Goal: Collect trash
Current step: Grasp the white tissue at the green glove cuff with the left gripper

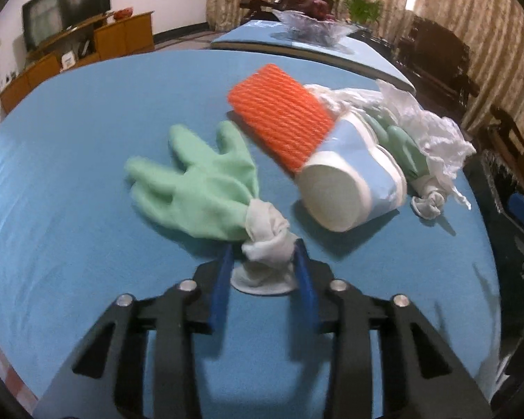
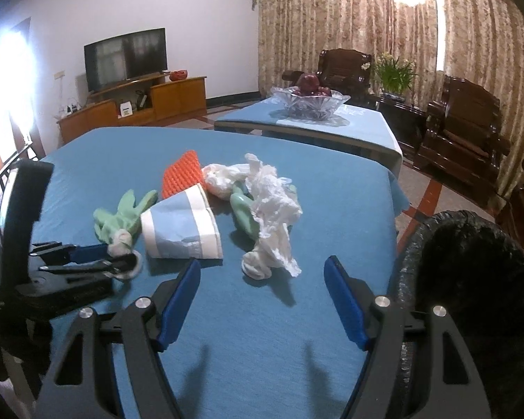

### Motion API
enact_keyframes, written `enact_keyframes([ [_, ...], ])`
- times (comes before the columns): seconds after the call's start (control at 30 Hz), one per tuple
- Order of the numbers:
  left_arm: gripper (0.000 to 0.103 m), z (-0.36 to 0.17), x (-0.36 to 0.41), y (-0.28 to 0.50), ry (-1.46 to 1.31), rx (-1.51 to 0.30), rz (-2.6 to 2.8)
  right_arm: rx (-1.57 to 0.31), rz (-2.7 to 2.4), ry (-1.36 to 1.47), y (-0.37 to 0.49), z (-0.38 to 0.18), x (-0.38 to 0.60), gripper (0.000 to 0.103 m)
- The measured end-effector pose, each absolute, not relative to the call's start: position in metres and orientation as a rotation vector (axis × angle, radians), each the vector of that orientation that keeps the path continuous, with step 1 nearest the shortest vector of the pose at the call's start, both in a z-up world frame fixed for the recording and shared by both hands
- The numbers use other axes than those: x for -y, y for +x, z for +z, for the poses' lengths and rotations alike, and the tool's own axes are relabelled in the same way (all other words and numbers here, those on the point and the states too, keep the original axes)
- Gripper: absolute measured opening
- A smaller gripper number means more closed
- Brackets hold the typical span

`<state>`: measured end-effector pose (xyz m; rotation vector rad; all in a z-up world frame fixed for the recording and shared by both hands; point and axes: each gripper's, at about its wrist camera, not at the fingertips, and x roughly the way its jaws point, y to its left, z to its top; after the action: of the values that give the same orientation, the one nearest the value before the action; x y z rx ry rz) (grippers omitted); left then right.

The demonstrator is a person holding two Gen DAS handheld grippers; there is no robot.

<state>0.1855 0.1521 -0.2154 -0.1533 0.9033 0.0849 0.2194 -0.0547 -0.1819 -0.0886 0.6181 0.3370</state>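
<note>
Green glove [image 1: 195, 188] at frame centre on blue desk [image 1: 70, 139]; left claw [image 1: 263, 255] pinching its knotted white cuff, likely easiest handle. Right claw [image 2: 262, 279] spread, empty, lower centre, near black-lined bin [image 2: 471, 262] at right edge, probable drop point.
</note>
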Motion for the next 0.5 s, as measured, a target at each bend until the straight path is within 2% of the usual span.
enact_keyframes([
  [0.1,0.034,-0.214,-0.163,0.182,-0.177,-0.908,0.095,-0.625,0.351,-0.088,0.218,-0.183,0.049,0.072],
  [0.13,0.039,-0.213,-0.166,0.181,-0.187,-0.909,0.098,-0.628,0.356,-0.092,0.217,-0.185,0.046,0.072],
  [0.23,0.066,-0.21,-0.169,0.182,-0.218,-0.907,0.114,-0.633,0.365,-0.099,0.216,-0.187,0.04,0.072],
  [0.27,0.071,-0.209,-0.169,0.183,-0.234,-0.898,0.116,-0.633,0.366,-0.1,0.215,-0.187,0.039,0.072],
  [0.37,0.075,-0.21,-0.169,0.192,-0.224,-0.901,0.127,-0.632,0.367,-0.104,0.215,-0.187,0.038,0.072],
  [0.5,0.072,-0.22,-0.174,0.204,-0.236,-0.917,0.153,-0.635,0.366,-0.1,0.215,-0.187,0.039,0.072],
])
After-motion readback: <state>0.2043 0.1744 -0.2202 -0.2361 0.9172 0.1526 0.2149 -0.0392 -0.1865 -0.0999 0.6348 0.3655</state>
